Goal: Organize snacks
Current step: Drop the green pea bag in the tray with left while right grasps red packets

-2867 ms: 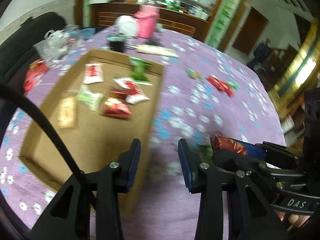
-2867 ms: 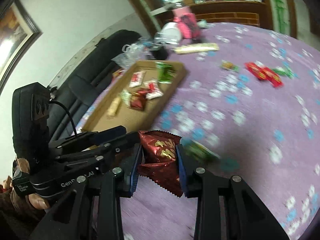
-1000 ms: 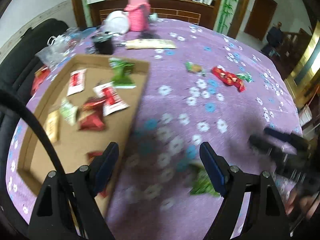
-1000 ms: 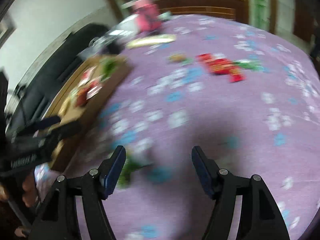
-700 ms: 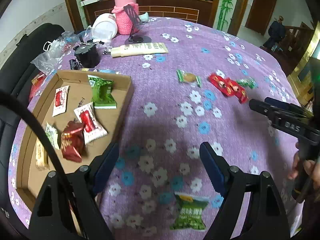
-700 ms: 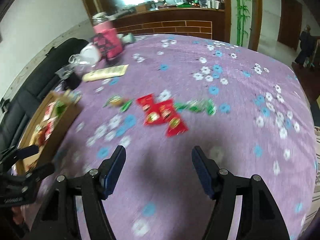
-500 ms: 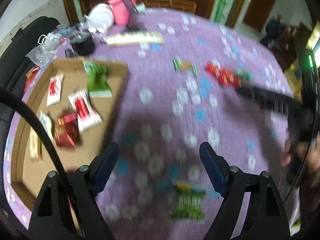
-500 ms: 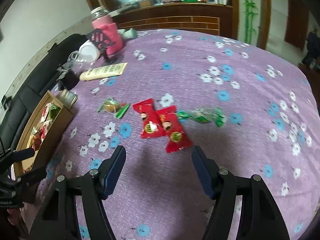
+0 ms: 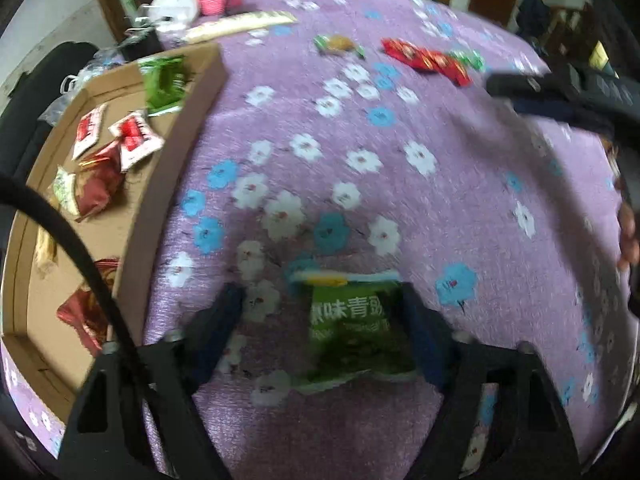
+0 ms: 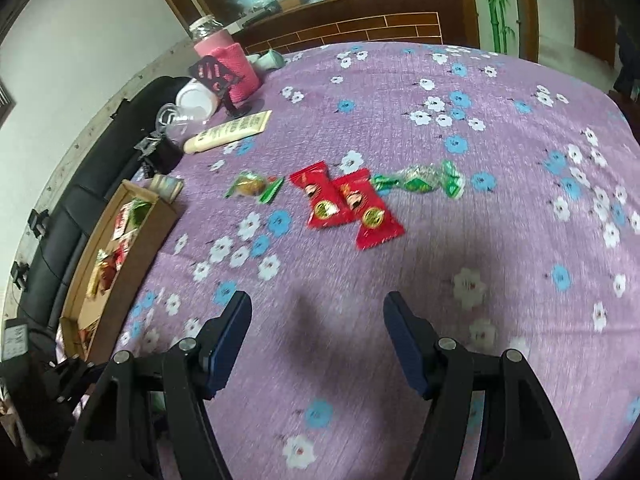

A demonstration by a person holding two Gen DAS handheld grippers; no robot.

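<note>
While flat on cloth, green packet (image 9: 352, 332) lengthwise between claw (image 9: 320, 320) fingers.

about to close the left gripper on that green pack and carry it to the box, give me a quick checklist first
1. Green snack pack between the left gripper fingers: ok, the jaws have just been closing around it.
2. Pads pressing on the pack: not ok, a gap shows on the left side.
3. Pack flat on the purple tablecloth, nothing lying on it: ok.
4. Cardboard box has bare floor for another snack: ok.
5. Right gripper open, empty and apart from the pack: ok.
6. Path to the box free of the black cable: cannot tell.
</note>
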